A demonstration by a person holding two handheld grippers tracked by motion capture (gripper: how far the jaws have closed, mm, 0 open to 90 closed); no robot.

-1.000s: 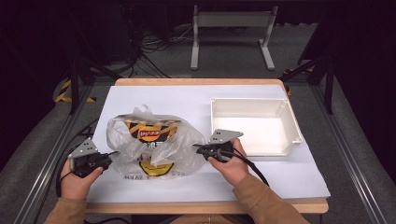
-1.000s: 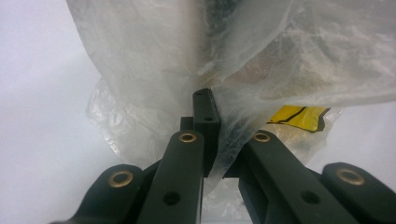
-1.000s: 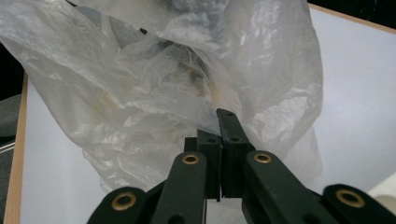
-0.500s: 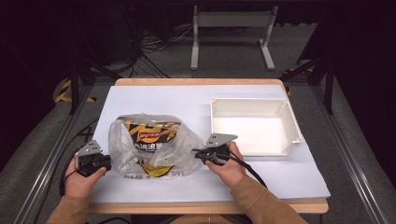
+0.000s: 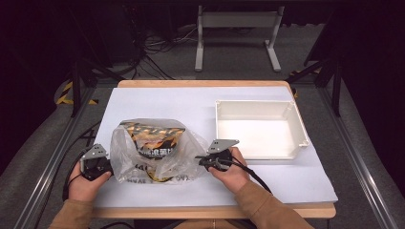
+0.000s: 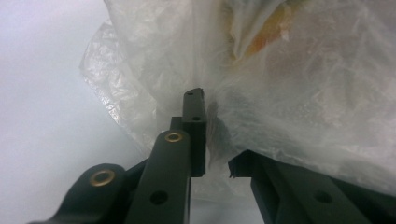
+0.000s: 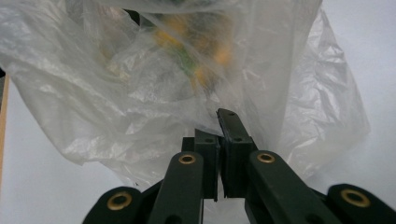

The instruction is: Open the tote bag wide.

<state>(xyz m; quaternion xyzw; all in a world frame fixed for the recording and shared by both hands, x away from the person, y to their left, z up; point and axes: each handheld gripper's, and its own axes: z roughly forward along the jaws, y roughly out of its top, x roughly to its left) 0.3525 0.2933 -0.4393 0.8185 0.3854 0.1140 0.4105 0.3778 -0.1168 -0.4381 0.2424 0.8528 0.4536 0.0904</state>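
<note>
Letting go on the left: left gripper [image 6: 217,140] jaws just opening, film of the plastic bag [image 5: 155,150] slack between them. Right gripper [image 7: 224,154] pinching the bag's edge, left of the white bin [image 5: 292,143]. Probably releasing next.

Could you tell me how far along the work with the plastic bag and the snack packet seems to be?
Done: the snack packet sits inside the clear plastic bag on the white sheet.

In hand: the right gripper pinches the bag's edge. The left gripper has just been opening, with film between its parted jaws.

Left: the white bin holds nothing, so moving the bag there probably remains.
</note>
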